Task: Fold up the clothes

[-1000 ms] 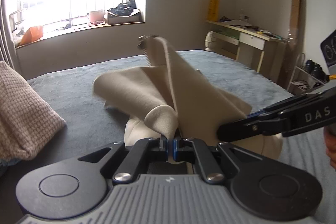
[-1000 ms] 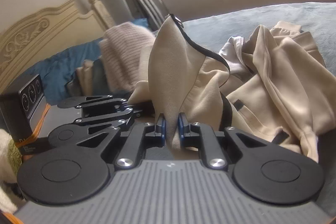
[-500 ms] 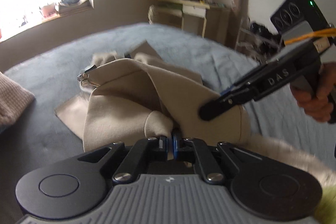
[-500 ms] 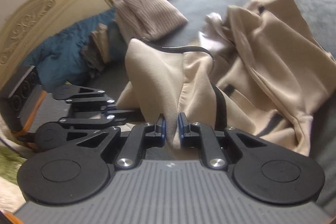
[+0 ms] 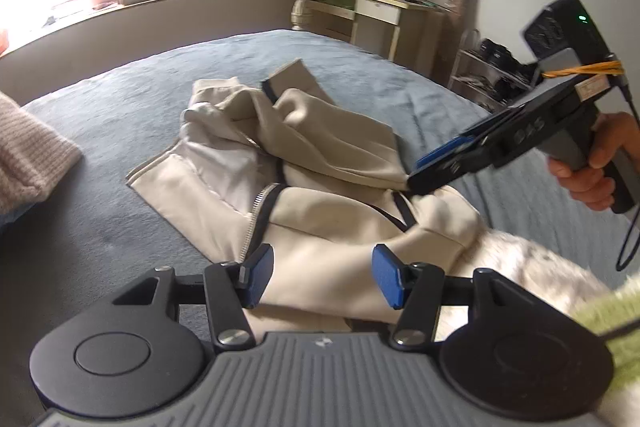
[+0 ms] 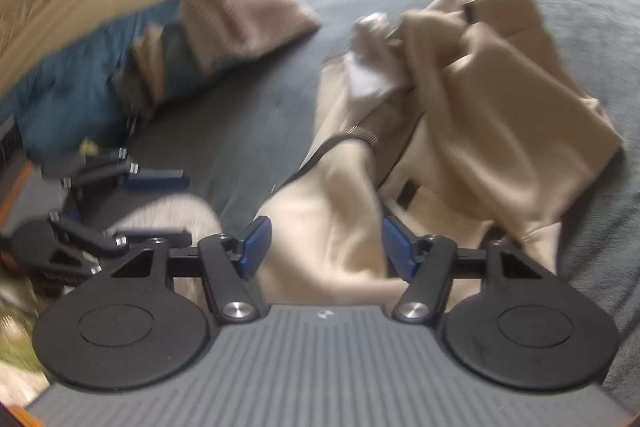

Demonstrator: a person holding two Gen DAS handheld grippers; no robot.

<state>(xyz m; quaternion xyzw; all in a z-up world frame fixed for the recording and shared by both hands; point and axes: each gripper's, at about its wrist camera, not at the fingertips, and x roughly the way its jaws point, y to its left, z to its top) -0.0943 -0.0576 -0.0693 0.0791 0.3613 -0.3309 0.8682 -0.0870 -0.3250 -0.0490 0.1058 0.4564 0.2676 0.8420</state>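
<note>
Gaping wide, both the left gripper (image 5: 323,273) and right gripper (image 6: 327,245) are hovering empty over one beige zip jacket (image 5: 320,187), which is lying crumpled on the grey bedspread (image 5: 120,99); one pink knit (image 5: 28,155) is sitting beside it.

Jacket (image 5: 328,163): beige cloth, matt, soft brushed outer; lining paler and smoother w/ slight sheen. Zip (image 5: 256,215): metal teeth on dark tape.
Bed cover (image 5: 132,99): grey-blue cloth, matt, short fuzzy nap.
Knit item (image 5: 28,155): pinkish, coarse ribbed weave, rough.
Left gripper (image 5: 323,274): black plastic, matt; finger pads (image 5: 387,275) blue, smooth, rubbery look; pivot screws bright metal; body grey ribbed plastic.
Right gripper (image 6: 326,246): same build, matt black plastic, blue pads, metal screws. View blurred.
Fluffy fabric (image 5: 532,267): off-white, shaggy pile.
Desk (image 5: 372,7): pale wood-look, painted white drawer front.
Headboard (image 6: 60,11): cream, carved; material cannot tell.
</note>
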